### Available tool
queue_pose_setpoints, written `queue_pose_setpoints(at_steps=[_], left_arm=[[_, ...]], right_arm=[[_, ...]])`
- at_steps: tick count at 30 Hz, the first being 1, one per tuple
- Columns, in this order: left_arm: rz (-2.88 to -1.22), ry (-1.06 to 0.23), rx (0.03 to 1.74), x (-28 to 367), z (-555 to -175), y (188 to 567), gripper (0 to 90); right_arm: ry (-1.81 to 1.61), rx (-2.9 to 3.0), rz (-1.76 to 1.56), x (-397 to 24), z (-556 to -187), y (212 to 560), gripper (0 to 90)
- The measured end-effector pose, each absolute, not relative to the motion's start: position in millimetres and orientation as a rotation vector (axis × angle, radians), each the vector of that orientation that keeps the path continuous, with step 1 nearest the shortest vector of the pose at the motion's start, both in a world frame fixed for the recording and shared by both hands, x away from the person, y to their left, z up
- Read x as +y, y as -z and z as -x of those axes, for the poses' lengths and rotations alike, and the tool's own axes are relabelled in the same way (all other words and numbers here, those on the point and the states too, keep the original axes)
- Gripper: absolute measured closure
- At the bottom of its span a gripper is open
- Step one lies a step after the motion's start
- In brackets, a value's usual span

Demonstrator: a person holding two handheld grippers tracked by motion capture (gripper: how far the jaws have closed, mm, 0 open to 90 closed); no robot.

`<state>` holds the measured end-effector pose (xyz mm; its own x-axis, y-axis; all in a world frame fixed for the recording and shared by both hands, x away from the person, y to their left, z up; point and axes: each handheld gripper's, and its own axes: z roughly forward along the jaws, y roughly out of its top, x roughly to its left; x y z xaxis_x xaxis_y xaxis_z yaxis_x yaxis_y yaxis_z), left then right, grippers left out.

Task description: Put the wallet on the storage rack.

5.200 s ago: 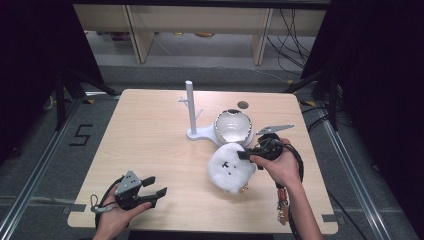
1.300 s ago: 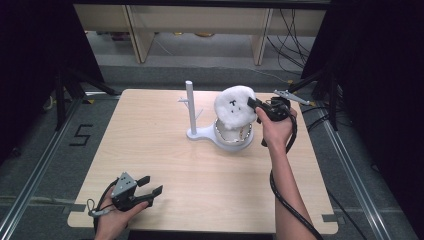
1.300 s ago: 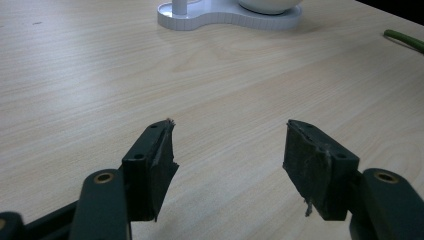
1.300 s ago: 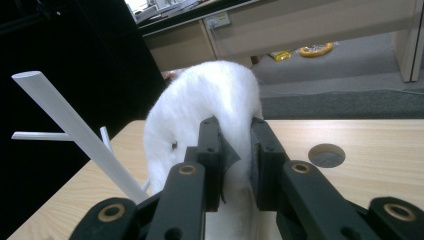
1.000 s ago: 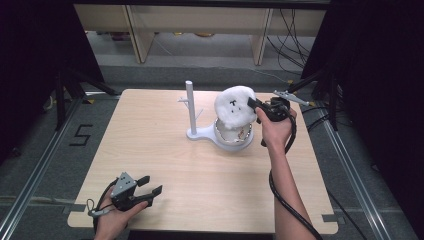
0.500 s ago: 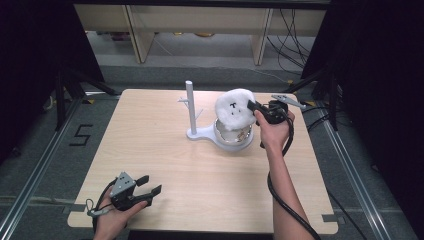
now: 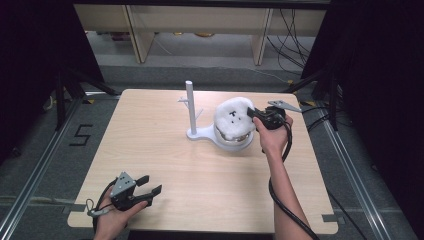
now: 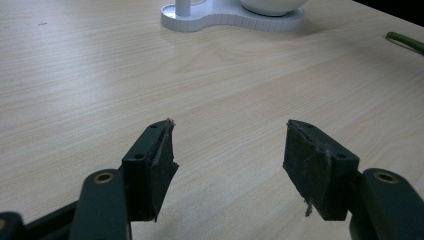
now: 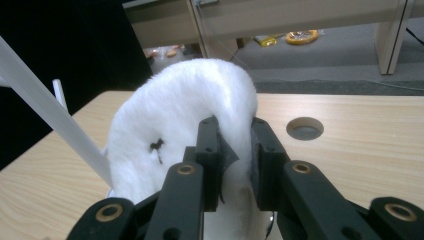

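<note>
**Right gripper clamped on white plush over the bowl**

The right gripper [image 7: 251, 114] was pinched tight on an edge of the white fluffy cover [image 7: 232, 116], a fold of fur squeezed between its two pads. The cover sat on top of the metal bowl [image 7: 234, 141], draped over the rim, small dark marks on its upper face. The bowl rested on the white stand base [image 7: 200, 135], just right of the upright white post [image 7: 190, 107]. From the right gripper view, the cover [image 9: 175, 120] bulged up and left of the jaws, with a round hole [image 9: 305, 128] in the table [image 7: 150, 150] beyond.

The left gripper [image 7: 147, 186] was held low at the table's near left corner, well apart from the stand. Jaws spread wide, nothing between them; the left gripper view showed bare wood between the pads [image 8: 160, 165].
</note>
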<state>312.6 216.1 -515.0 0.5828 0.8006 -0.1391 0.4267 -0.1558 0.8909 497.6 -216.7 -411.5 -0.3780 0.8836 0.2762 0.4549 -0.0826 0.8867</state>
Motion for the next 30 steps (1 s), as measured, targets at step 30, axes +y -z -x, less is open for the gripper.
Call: queue_pose_setpoints(at_steps=[30], left_arm=[[-1.763,-0.458,1.010,217.2,-313.2,514.6,35.9]], right_arm=[[-1.237,1.858,-1.381,-214.5,-492.5,425.3,69.8]])
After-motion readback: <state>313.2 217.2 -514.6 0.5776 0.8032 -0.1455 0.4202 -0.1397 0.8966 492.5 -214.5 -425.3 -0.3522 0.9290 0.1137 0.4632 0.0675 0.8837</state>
